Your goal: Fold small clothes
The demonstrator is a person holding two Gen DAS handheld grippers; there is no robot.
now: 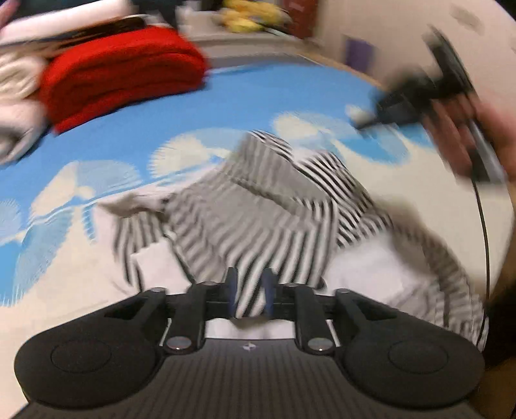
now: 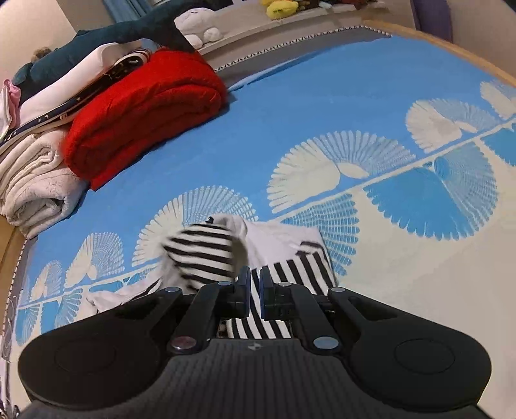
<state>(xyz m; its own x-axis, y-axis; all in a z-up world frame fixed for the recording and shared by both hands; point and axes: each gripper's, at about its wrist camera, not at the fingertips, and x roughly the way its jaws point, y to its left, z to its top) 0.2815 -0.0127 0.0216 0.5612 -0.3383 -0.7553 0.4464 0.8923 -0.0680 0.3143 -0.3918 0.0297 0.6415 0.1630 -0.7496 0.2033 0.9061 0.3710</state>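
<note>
**Striped garment on a bed, held between two hand-held grippers**

The striped garment [image 2: 290,274], black and white with plain white parts, lies crumpled on the bed cover [image 2: 322,106], which is blue with cream fan shapes. The right hand-held gripper [image 2: 254,290] has its fingers drawn almost together, with striped cloth pinched between them; a bunched fold of the same garment bulges up just to the left of the fingers. The left hand-held gripper [image 1: 251,296] stands part-way open, with striped cloth between its fingers; whether the pads press on the cloth cannot be told.

Surroundings: a folded red blanket [image 2: 145,112] lies at the far left of the bed, touching a pile of pale folded bedding [image 2: 35,180]. A dark plush toy [image 2: 106,35] lies on top of that pile. Yellow soft toys [image 2: 280,9] sit on a ledge beyond the bed. Nothing lies between the garment and the red blanket but bare cover.

Limits of view: the left wrist view is smeared by motion blur, so stripes and edges run together. At its upper right, the other hand-held gripper and a hand [image 1: 467,129] appear only as a dark blur. In both views the grippers' bodies hide the near part of the garment.
</note>
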